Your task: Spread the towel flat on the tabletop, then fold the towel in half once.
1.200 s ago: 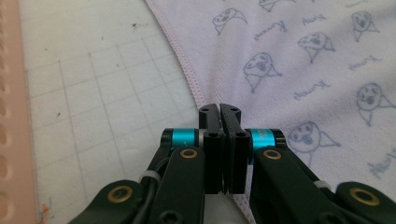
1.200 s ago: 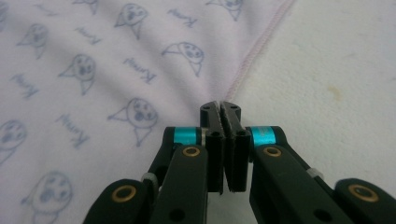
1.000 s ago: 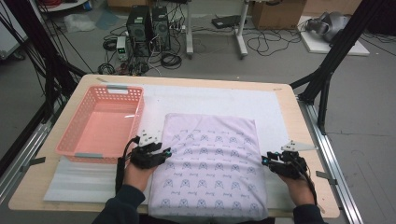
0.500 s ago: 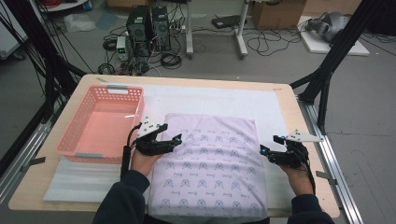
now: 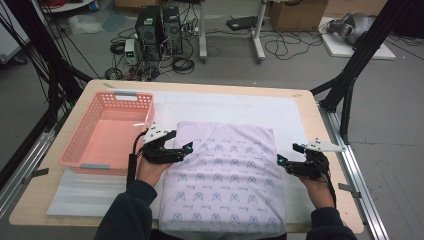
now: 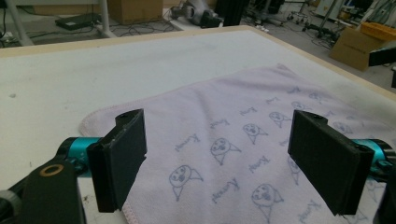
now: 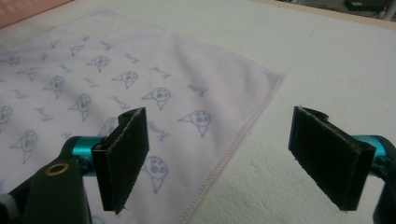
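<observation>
towel (image 5: 227,175) flat on white mat (image 5: 235,107) on worktop | left gripper (image 5: 186,148) over towel's left edge, jaws just opened, released | right gripper (image 5: 281,161) at right edge, jaws just opened, released

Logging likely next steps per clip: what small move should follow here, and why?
Probably draw both hands back off the pale lilac printed towel. The left tool and right tool have just been opening, jaws wide, nothing gripped, and the towel lies flat beside the pink plastic basket.
</observation>
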Available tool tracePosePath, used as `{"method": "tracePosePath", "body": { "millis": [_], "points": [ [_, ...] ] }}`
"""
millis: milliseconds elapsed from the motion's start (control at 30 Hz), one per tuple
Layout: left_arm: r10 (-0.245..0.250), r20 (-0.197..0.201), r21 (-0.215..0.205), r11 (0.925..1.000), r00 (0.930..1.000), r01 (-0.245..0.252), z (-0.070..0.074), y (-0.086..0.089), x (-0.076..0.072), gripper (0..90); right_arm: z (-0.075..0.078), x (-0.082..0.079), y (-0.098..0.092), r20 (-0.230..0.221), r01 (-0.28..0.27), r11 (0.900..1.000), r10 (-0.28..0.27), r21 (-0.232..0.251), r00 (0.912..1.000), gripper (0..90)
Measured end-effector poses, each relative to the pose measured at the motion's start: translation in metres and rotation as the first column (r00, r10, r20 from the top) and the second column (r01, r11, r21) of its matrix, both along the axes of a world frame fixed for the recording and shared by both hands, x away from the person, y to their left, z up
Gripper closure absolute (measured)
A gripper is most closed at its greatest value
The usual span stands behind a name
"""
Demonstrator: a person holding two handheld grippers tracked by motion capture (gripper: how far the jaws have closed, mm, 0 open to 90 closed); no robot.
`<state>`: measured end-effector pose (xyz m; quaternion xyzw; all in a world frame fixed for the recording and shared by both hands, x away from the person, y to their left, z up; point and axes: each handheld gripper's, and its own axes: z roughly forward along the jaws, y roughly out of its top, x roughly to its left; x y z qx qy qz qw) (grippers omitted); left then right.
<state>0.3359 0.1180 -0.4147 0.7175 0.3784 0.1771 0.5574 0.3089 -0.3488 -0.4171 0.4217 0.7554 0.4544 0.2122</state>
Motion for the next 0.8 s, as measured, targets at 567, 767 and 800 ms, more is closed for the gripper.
{"method": "tracePosePath", "body": {
  "millis": [567,767,800],
  "points": [
    [0.107,-0.128,0.063,0.9931,0.986,-0.099,-0.002,-0.001,0.039,22.6,-0.001,0.038,0.013,-0.12,-0.019,0.999,0.013,-0.046,0.9927,17.9],
    [0.163,-0.18,0.142,0.9802,0.9702,-0.138,-0.011,-0.006,0.066,25.0,-0.009,0.078,0.026,-0.213,0.004,0.998,-0.019,-0.07,0.9768,18.4],
    [0.174,-0.189,0.144,0.9785,0.9663,-0.148,-0.014,-0.007,0.069,25.5,-0.01,0.082,0.027,-0.224,0.01,0.998,-0.025,-0.069,0.9743,18.5]
  ]
}}
